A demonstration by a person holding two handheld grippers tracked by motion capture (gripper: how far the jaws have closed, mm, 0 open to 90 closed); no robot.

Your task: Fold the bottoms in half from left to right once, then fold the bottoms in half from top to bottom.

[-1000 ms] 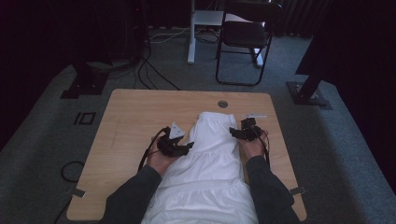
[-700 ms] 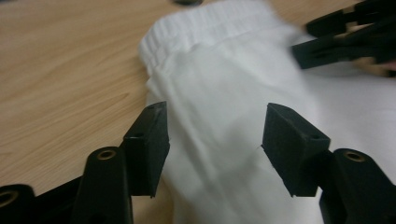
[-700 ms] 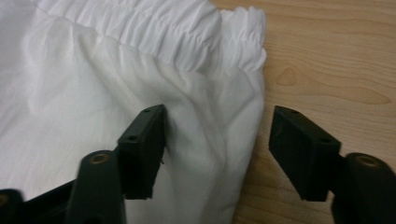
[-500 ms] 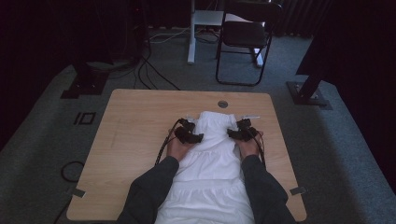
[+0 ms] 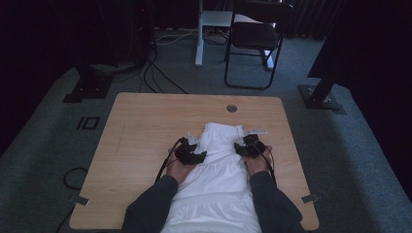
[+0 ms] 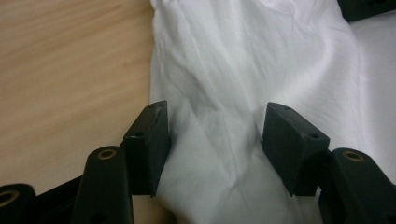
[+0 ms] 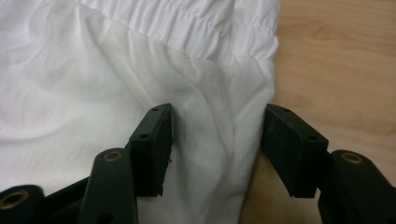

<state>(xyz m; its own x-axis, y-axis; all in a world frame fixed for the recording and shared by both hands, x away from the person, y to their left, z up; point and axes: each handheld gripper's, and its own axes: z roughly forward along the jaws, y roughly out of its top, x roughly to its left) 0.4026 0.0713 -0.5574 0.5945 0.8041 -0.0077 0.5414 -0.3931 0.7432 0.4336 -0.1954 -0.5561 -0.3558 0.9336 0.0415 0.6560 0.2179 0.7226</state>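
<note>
A white garment (image 5: 218,184) with a gathered elastic waistband (image 5: 221,130) lies on the wooden table (image 5: 145,126), running from the near edge toward the middle. My left gripper (image 5: 194,154) is down at its left edge. In the left gripper view this gripper (image 6: 215,135) stands open, with a ridge of white cloth (image 6: 233,60) between the jaws. My right gripper (image 5: 244,146) is at the garment's right edge, just below the waistband (image 7: 196,23). Its jaws (image 7: 217,135) have just been closing and straddle the cloth's edge fold (image 7: 219,102), still apart.
A round cable hole (image 5: 231,108) sits near the table's far edge. Bare wood lies to the left and right of the garment. Beyond the table stand a black chair (image 5: 257,34), a white desk leg (image 5: 199,34), floor cables (image 5: 160,77) and a stand base (image 5: 323,97).
Both hands have come down and back toward the person onto the garment's side edges. The left gripper first moved in from the left. The garment's top now looks narrower.
</note>
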